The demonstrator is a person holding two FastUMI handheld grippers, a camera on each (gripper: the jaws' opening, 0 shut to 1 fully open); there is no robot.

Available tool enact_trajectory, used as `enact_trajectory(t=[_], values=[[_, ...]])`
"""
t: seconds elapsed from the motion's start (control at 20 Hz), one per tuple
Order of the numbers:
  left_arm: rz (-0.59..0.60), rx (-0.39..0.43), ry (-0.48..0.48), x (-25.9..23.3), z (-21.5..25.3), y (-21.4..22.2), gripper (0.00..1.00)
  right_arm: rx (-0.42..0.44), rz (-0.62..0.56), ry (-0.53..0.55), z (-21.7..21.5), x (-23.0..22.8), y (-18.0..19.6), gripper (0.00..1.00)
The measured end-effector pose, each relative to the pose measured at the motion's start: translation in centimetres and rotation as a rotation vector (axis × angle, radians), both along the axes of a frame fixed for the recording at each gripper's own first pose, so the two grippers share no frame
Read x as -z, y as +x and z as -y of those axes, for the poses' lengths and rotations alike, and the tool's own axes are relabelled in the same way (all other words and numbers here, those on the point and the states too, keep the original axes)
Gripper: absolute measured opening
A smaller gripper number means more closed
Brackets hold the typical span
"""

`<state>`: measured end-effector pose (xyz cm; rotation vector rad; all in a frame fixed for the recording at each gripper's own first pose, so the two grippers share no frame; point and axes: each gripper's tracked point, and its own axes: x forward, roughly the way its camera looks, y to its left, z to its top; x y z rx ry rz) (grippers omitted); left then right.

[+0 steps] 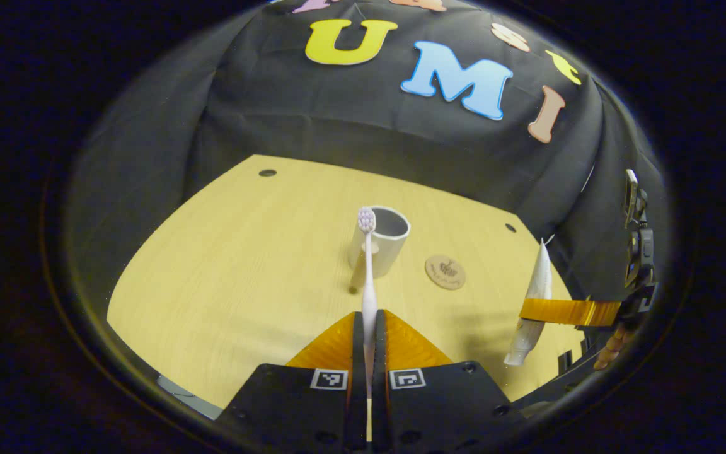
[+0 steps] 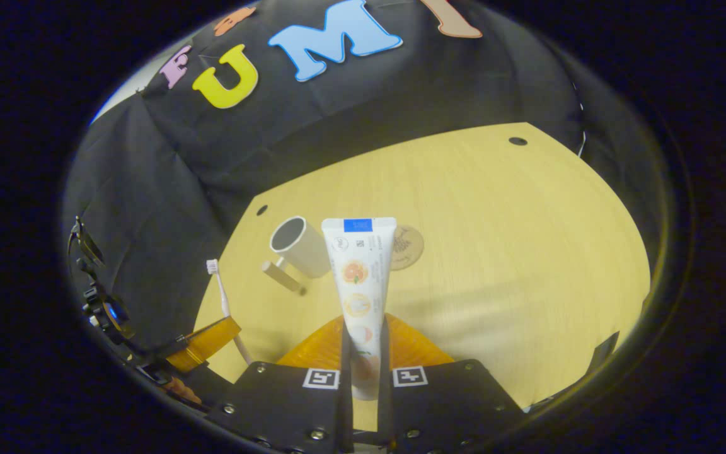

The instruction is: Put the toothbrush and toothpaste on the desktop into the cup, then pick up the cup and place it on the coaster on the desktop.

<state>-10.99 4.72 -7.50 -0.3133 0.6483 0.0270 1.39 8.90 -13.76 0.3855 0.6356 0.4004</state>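
holding the toothbrush (image 1: 368,271) clamped upright in my left claw (image 1: 368,328), i see the cup (image 1: 383,241) straight ahead on the counter (image 1: 224,271), coaster (image 1: 445,272) beside it. my right claw (image 2: 363,340) grips the toothpaste (image 2: 359,277), farther off.

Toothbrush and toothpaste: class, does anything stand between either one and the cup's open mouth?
Nothing visible does. The left gripper holds the toothbrush, the right gripper holds the toothpaste, and only bare desktop lies before the empty cup.
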Motion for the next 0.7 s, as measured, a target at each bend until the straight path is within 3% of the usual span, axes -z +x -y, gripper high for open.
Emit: enact_trajectory(t=[0.35,0.4,0.45,0.7], values=[[0.231,0.038,-0.03,-5.0,-1.1,4.6,0.1,0.002,0.165,-0.005,-0.4,-3.2,0.3,0.16],[0.25,0.039,-0.026,-5.4,-1.3,5.4,0.1,0.001,0.184,-0.011,-0.4,-3.7,0.3,0.12],[0.272,0.045,-0.025,-6.0,-1.5,6.2,0.1,0.002,0.205,-0.017,-0.4,-4.3,0.3,0.16],[0.391,0.066,-0.051,-8.7,-2.2,10.1,0.1,0.033,0.249,-0.033,-1.0,-6.1,0.8,0.16]])
